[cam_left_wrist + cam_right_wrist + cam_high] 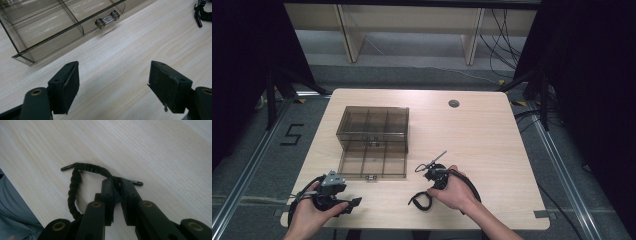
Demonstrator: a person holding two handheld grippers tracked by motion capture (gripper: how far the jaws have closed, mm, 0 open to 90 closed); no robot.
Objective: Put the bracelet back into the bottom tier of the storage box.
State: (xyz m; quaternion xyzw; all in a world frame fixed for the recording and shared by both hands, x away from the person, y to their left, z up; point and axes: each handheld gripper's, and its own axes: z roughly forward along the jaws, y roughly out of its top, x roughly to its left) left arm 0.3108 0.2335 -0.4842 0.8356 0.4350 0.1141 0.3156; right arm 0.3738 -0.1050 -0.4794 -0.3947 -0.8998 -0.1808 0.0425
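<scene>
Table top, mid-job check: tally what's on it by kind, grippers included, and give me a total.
Clear smoky compartment box, lid open: 1
Black braided cord, pinched in the right gripper: 1
Handheld grippers, counting the open left gripper: 2
Total: 4

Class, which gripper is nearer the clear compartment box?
Left. The left gripper sits just in front of the box, near its front left corner; the right gripper, shut on a black cord, lies further right.
</scene>
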